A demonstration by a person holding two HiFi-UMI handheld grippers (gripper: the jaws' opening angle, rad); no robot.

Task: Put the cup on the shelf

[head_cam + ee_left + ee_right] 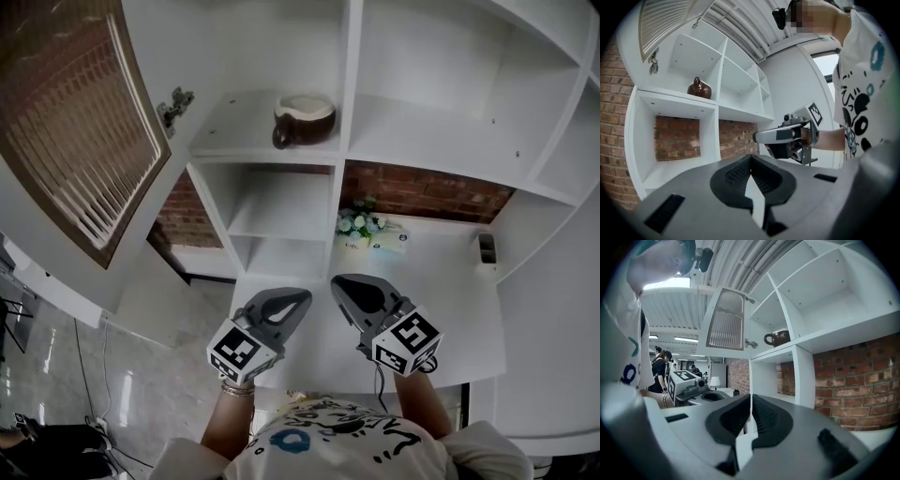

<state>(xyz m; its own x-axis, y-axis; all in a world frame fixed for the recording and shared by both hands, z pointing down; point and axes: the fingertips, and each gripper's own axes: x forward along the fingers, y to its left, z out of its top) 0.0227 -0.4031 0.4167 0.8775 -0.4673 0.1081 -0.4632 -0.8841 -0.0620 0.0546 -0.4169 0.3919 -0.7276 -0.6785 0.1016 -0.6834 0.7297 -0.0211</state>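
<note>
A brown cup (303, 119) with a pale inside stands upright on the white shelf (244, 141), in the upper left compartment; it also shows as the cup (699, 88) and the cup (777, 338). Both grippers hang low over the white counter (450, 309), well below and apart from the cup. My left gripper (298, 298) is shut, its jaws meeting with nothing between them (750, 157). My right gripper (337, 281) is shut and empty too (750, 397).
An open cabinet door (75, 122) with a ribbed panel swings out at the left, its hinge (173, 105) beside the cup's compartment. A small flower pot (354, 225) and a box (389, 242) sit at the counter's back. A dark small object (486, 247) stands at the right.
</note>
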